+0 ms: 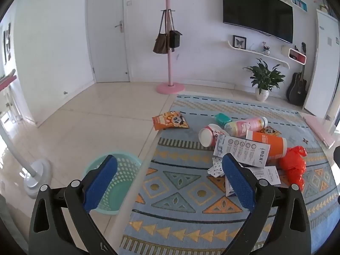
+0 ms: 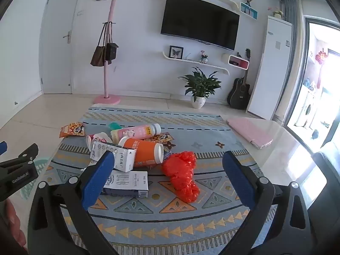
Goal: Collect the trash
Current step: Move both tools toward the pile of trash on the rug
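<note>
Left wrist view shows the left gripper (image 1: 170,165) with its blue-padded jaws spread as wide as they go, holding nothing and touching nothing; through the gap lies a patterned rug (image 1: 180,182) seen under what looks like a glass tabletop. Right wrist view shows the right gripper (image 2: 167,163) likewise fully spread and empty, hovering above the same surface. Just beyond both grippers sits the trash, a loose pile: a white milk carton (image 2: 114,155) leaning on an orange canister (image 2: 144,153), a flat printed box (image 2: 125,182) under them, a crumpled red plastic bag (image 2: 182,174) to the right, a pink bottle (image 2: 138,131) and a small white cup (image 1: 207,137) behind, and an orange snack packet (image 1: 171,120) apart to the left. A teal perforated basket (image 1: 119,176) stands on the tiled floor to the left, partly hidden behind the left gripper's finger; it is probably where the trash belongs. Risks, as a judgement: the pile is stacked, so pulling one piece could roll the canister or bottle away; the thin bag or flat box may slip from the pads; and a carried item could miss the basket, since it seems to sit lower and off to one side. A pink folder (image 2: 250,131) lies well apart and might be mistaken for rubbish.
</note>
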### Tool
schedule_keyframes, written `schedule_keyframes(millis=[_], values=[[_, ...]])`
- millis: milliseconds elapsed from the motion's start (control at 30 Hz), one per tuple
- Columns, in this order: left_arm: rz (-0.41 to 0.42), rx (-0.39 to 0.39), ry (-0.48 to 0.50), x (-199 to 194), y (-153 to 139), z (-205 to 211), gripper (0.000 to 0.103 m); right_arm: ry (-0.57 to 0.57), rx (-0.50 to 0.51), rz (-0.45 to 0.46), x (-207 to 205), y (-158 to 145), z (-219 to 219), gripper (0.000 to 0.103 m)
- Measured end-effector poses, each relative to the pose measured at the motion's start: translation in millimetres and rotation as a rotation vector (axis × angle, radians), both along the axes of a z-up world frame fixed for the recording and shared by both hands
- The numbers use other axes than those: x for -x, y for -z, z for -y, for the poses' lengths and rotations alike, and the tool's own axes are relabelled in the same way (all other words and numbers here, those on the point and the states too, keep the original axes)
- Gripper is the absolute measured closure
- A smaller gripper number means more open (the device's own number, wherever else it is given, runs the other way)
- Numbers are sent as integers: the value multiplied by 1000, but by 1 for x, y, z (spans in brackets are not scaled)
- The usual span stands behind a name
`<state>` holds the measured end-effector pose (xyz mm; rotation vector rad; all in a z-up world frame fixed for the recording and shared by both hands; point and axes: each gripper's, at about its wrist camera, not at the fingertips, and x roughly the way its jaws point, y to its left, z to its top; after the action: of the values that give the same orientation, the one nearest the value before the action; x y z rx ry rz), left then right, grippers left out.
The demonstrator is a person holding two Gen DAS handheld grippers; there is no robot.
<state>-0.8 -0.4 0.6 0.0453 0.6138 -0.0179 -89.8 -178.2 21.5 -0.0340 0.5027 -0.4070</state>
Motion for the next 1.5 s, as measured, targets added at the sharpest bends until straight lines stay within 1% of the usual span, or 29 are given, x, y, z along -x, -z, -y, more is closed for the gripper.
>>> schedule_keyframes(millis=[33, 67, 200, 233, 267, 400, 500, 633, 700, 767, 833, 933, 1000, 1033, 1067, 1100, 1233, 1367, 1500], values=[[-6, 10, 3, 0, 0, -1, 7, 0, 1, -2, -1, 0, -2, 6], [-2, 11, 5, 0, 0, -1, 7, -1, -21, 2, -1, 0, 0, 6], [1, 14, 10, 2, 7, -7, 7, -7, -22, 1, -2, -1, -1, 6], [0, 16, 11, 2, 8, -8, 7, -2, -27, 3, 3, 1, 7, 6], [-5, 3, 5, 0, 3, -1, 7, -4, -26, 4, 4, 1, 8, 6], [-7, -19, 2, -4, 1, 0, 7, 2, -27, 1, 6, -4, 10, 6], [-9, -2, -6, -5, 0, -4, 7, 9, -23, 9, 6, -10, 5, 6], [-8, 9, -1, -8, 1, -1, 7, 5, -48, 38, 7, -13, 5, 6], [-8, 13, 1, -10, 5, 1, 7, 1, -73, 35, 3, -7, 3, 6], [-3, 26, 18, -12, 10, 3, 7, 0, -73, 44, 2, 2, 0, 6], [1, 10, 23, -15, 17, 4, 8, 16, -45, 55, 1, 12, -2, 6], [5, 35, 44, -20, 28, 7, 10, 18, -22, 64, -5, 27, -2, 6], [-9, 59, 61, -26, 36, 10, 11, 30, -15, 72, -11, 34, 1, 6], [-16, 64, 65, -30, 39, 12, 12, 18, -33, 89, -14, 37, 5, 6], [-20, 63, 70, -33, 42, 15, 18, -4, -51, 103, -17, 38, 8, 6], [-21, 63, 77, -35, 44, 18, 22, -29, -77, 120, -20, 39, 11, 6], [-18, 51, 70, -43, 48, 29, 21, 24, -55, 108, -40, 37, 9, 6], [-10, 21, 66, -41, 53, 37, 14, 47, -32, 105, -40, 49, 4, 6], [-9, 13, 64, -41, 55, 39, 14, 50, -28, 108, -37, 52, 5, 6]])
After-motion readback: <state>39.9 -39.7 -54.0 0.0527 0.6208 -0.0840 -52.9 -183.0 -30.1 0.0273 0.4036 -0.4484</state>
